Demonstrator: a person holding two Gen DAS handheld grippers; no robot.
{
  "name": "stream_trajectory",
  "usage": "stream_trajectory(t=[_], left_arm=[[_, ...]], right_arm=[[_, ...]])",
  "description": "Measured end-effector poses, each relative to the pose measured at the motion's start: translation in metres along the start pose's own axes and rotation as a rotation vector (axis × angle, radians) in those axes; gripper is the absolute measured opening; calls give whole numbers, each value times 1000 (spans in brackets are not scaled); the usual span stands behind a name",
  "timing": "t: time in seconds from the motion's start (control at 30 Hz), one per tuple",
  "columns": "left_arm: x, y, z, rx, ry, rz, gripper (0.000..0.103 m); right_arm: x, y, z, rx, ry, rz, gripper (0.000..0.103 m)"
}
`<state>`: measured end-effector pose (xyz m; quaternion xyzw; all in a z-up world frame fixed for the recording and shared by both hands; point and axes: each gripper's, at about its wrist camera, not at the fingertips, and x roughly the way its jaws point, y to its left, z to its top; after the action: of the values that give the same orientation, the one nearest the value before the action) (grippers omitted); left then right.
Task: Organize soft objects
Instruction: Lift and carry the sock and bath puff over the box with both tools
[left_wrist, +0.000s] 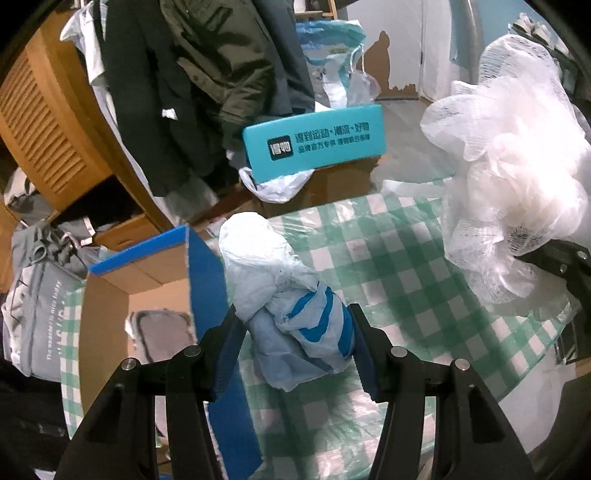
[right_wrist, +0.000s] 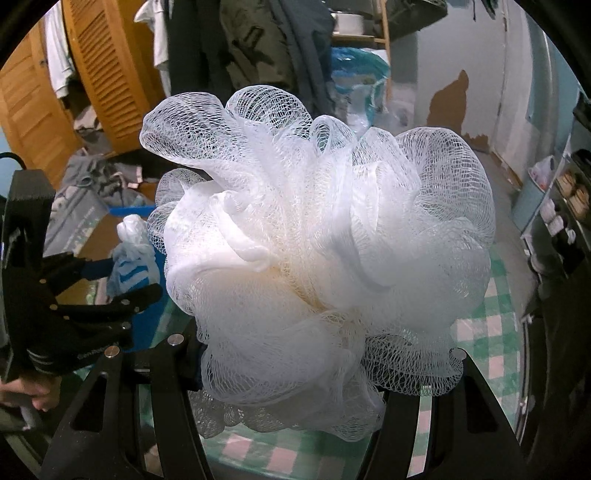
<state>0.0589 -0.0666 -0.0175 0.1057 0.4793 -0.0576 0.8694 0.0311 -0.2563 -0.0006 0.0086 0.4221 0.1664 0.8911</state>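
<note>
My left gripper (left_wrist: 293, 332) is shut on a crumpled white and blue plastic bag (left_wrist: 288, 295) and holds it above the green checked tablecloth (left_wrist: 388, 258), next to an open cardboard box with blue flaps (left_wrist: 155, 280). My right gripper (right_wrist: 291, 365) is shut on a big white mesh bath pouf (right_wrist: 317, 236), which fills its view and hides the fingertips. The pouf also shows at the right of the left wrist view (left_wrist: 517, 166). The left gripper with the bag shows at the left of the right wrist view (right_wrist: 125, 258).
A teal box (left_wrist: 314, 147) lies beyond the table's far edge on another cardboard box. Dark jackets (left_wrist: 207, 74) hang behind it beside a wooden louvred door (left_wrist: 48, 122). A grey bag (left_wrist: 40, 314) and clothes lie at the left. Shelves (right_wrist: 565, 206) stand at the right.
</note>
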Motion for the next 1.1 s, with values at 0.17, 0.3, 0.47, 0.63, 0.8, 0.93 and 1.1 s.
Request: stream_trajectory(t=[0.17, 0.3, 0.47, 0.63, 0.8, 0.93, 1.1], left_arm=[[-10, 14, -4, -25, -10, -6, 56], [-18, 21, -3, -23, -32, 6, 56], [-22, 38, -7, -45, -50, 21, 56], [-22, 58, -15, -81, -44, 36, 56], [-24, 81, -24, -120, -45, 55, 56], [-25, 101, -30, -154, -45, 75, 56], [-21, 127, -40, -208, -37, 84, 56]], right_arm=[[2, 15, 7, -23, -15, 20, 61], [5, 31, 15, -35, -19, 43, 61], [8, 51, 23, -61, -31, 67, 61], [14, 71, 29, -87, -19, 85, 61], [22, 92, 40, -112, -15, 104, 61], [29, 109, 47, -130, -11, 120, 61], [44, 133, 55, -155, 5, 141, 61]])
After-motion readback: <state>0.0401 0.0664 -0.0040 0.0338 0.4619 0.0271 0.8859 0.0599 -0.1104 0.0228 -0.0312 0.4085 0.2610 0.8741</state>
